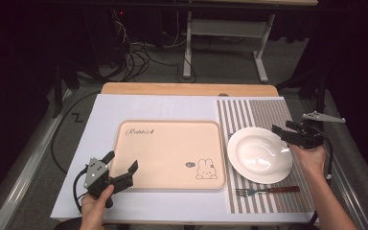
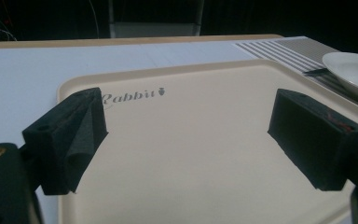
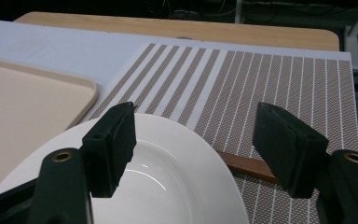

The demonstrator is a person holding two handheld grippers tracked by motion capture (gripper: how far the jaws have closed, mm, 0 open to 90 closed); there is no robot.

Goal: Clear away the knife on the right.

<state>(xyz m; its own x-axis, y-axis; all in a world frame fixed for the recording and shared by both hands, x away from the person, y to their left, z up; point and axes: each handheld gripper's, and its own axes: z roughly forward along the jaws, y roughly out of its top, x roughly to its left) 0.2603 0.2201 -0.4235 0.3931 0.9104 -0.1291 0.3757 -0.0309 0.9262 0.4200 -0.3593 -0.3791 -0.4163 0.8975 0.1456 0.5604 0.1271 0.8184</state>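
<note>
- Jaws of both grippers stand wide apart with nothing between them.
- Nearest the person, the left gripper (image 1: 123, 168) hovers over the near left corner of the beige rabbit tray (image 1: 172, 128), which lies bare on the white table cover (image 1: 103, 110).
- A fork (image 1: 267, 190) with a brown handle lies on the striped placemat (image 1: 268, 112), just in front of the plate.
- Farther off, the right gripper (image 1: 281, 133) sits at the right rim of the white plate (image 1: 254, 158); in the right gripper view one jaw hangs over the plate's bowl and the other outside the rim.
- Judged from this, the step in hand is the reach for the plate's rim; the next move calls for lowering so the rim sits between the pads, then closing firmly, since smooth glazed china may slip.
</note>
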